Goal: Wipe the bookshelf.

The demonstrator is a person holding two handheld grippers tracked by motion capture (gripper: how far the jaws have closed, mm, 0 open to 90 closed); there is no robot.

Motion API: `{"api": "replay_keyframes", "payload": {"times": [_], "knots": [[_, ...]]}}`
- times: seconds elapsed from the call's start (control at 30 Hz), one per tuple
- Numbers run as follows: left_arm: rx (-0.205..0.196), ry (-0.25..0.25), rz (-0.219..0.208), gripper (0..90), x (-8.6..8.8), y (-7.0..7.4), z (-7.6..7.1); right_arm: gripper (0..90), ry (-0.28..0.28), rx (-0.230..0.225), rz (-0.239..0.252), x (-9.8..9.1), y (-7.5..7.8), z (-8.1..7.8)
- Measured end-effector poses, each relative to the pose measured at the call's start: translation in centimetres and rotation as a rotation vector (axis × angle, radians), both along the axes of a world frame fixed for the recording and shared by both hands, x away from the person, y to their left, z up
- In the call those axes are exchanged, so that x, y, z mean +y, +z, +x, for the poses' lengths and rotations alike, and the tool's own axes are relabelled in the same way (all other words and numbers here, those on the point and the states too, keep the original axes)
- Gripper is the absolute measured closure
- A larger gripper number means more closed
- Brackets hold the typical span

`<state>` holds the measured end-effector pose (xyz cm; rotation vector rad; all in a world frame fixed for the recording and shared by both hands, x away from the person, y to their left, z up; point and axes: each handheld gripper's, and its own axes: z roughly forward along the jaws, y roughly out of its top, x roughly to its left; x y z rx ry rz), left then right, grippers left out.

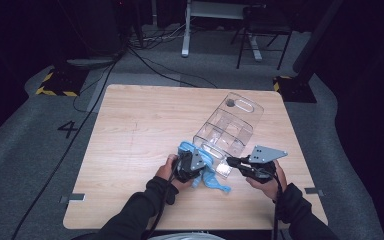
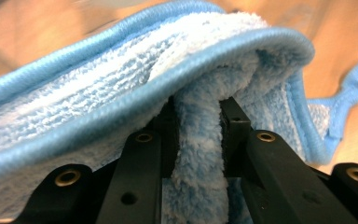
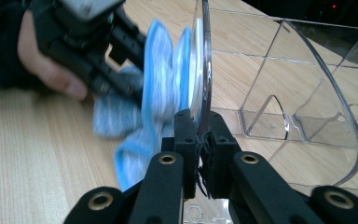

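My left gripper [image 2: 199, 140] pinches the soft, limp blue cloth [image 2: 121, 93]; right gripper [image 3: 201, 140] clamps the clear organizer [image 3: 303, 107] by its thin wall, probably slippery.

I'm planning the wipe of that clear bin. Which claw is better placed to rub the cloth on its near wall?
Left. The left claw is shut on the blue cloth, which lies against the clear bin. The right claw is clamped on the bin's wall, steadying it.
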<state>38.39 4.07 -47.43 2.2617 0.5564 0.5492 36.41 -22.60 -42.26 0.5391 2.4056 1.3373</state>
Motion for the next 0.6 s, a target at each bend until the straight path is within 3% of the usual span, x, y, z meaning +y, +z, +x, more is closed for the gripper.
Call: {"api": "replay_keyframes", "payload": {"times": [0.23,0.37,0.47,0.53,0.6], "knots": [[-0.046,0.086,-0.032,74.3,2.6,1.5,1.5,85.4,-0.001,0.005,0.004,0.1,-0.1,0.1],[-0.061,0.114,-0.099,74.7,3.6,2.4,1.8,85.4,-0.002,0.007,0.004,0.1,-0.1,0.1],[-0.073,0.108,-0.163,74.8,3.8,3.5,1.4,85.4,-0.002,0.009,0.004,0.1,-0.1,0.1],[-0.096,0.086,-0.187,74.9,3.5,4.2,1.0,85.4,-0.003,0.011,0.003,0.1,-0.1,0.2],[-0.091,0.069,-0.214,75.0,2.9,4.5,0.6,85.4,-0.003,0.013,0.003,0.1,-0.1,0.2]]}}
